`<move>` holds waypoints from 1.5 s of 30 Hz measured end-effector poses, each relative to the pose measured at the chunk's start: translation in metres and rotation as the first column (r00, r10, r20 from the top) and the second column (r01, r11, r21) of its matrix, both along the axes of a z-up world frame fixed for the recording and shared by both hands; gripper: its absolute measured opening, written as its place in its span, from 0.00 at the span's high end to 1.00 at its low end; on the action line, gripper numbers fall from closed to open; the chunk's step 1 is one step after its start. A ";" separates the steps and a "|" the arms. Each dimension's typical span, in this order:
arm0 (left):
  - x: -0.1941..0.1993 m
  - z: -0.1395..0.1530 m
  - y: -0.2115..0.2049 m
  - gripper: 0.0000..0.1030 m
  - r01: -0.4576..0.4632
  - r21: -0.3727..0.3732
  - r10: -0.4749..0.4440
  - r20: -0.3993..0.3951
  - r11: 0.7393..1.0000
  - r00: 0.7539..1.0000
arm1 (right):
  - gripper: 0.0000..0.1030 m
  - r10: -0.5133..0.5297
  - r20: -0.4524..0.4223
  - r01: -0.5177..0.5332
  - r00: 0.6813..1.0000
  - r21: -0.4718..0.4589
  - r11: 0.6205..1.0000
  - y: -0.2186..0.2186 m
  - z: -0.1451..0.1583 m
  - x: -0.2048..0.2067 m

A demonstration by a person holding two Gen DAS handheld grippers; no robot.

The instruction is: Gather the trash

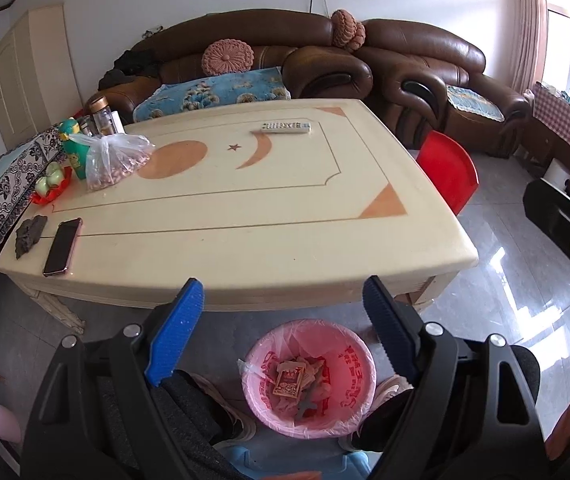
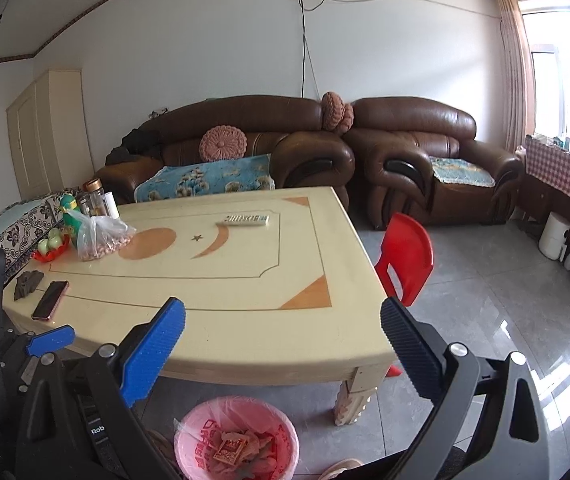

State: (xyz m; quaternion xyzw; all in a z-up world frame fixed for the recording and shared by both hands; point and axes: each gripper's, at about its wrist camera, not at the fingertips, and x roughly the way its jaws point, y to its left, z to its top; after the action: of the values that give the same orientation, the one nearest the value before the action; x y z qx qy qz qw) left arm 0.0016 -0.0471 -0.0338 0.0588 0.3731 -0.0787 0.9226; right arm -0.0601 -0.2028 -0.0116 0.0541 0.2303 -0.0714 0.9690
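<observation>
Left wrist view: your left gripper (image 1: 281, 304) hangs over the near edge of the bench (image 1: 245, 248), jaws spread, nothing between them. Right under it on the floor sits the pink-lined bin (image 1: 309, 376) with wrappers and a small carton already in — parked by your feet so drops are short. This view looks straight down into the bin; the other only catches it at an angle. It also shows your right gripper's body at the far right edge.

Right wrist view: your right gripper (image 2: 283, 336) is held back from the bench, jaws spread and empty too. The bin (image 2: 237, 440) sits low near, just inside the bench leg. Left on the bench: a dark crumpled scrap (image 2: 27, 283) beside a phone (image 2: 50, 300) — likely the only trash left. The bag of nuts (image 2: 99, 242) and the remote (image 2: 246, 219) look like keepers. You get the wider room here, wall cable and all.
</observation>
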 end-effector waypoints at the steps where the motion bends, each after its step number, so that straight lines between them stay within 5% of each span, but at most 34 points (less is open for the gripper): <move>1: -0.001 0.002 0.000 0.22 -0.002 0.003 0.002 0.004 1.000 1.000 | 0.07 -0.001 0.003 0.001 1.000 0.002 1.000 0.000 0.000 -0.001; 45: -0.008 0.009 0.008 0.22 -0.019 -0.010 0.020 0.039 1.000 0.999 | 0.07 -0.042 0.003 0.042 0.999 -0.043 0.998 0.007 -0.005 -0.005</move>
State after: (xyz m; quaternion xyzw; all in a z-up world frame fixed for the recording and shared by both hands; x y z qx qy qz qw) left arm -0.0064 -0.0387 -0.0250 0.0524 0.3553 -0.0702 0.9307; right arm -0.0654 -0.1958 -0.0164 0.0379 0.2263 -0.0965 0.9685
